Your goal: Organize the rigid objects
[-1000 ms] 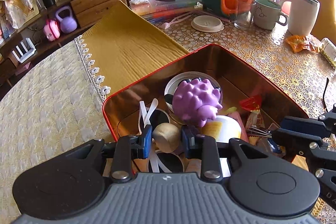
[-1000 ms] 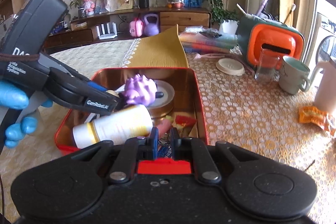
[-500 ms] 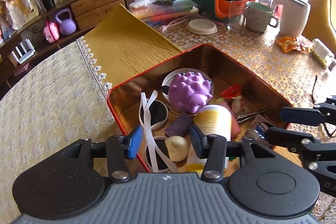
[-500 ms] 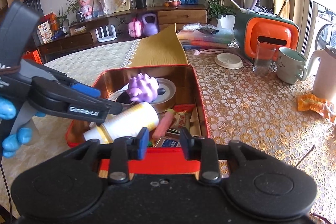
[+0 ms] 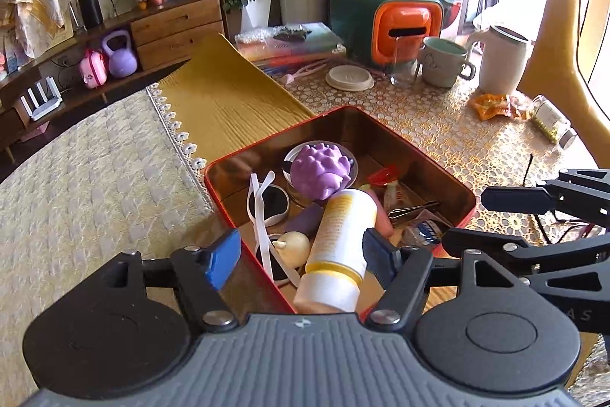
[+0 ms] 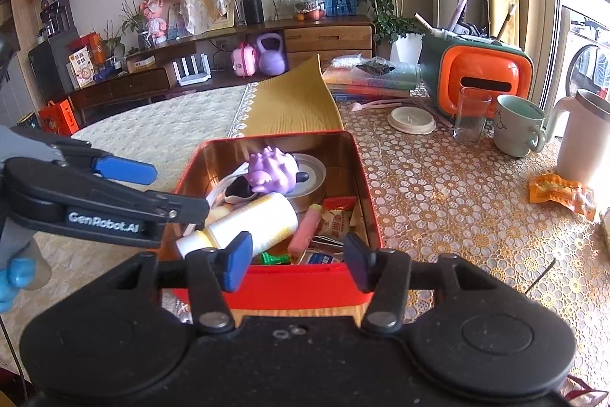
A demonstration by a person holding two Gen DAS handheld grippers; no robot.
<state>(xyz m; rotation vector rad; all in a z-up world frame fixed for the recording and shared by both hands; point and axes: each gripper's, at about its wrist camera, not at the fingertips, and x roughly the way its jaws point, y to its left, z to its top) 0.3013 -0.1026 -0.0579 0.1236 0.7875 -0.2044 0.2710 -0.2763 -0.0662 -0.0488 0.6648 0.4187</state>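
Note:
A red tin box (image 5: 431,155) (image 6: 366,178) sits on the table and holds a purple spiky ball (image 5: 320,170) (image 6: 270,170), a white and yellow bottle (image 5: 339,239) (image 6: 251,224), a small cream knob (image 5: 293,245), white straps, a pink stick (image 6: 303,231) and small packets. My left gripper (image 5: 301,256) is open and empty, above the box's near corner. My right gripper (image 6: 297,260) is open and empty, just before the box's near wall. Each gripper shows in the other's view: the right one (image 5: 533,216) and the left one (image 6: 114,193).
A yellow cloth (image 5: 228,102) lies behind the box. Further back stand an orange and green holder (image 5: 385,25), a glass (image 6: 471,115), a mug (image 6: 518,124), a white jug (image 6: 583,143), a round lid (image 5: 349,77) and an orange wrapper (image 6: 560,191).
Both grippers opened and drew back from the box. The left one let go of the cream knob, which now lies in the box; the right one went from shut to open.

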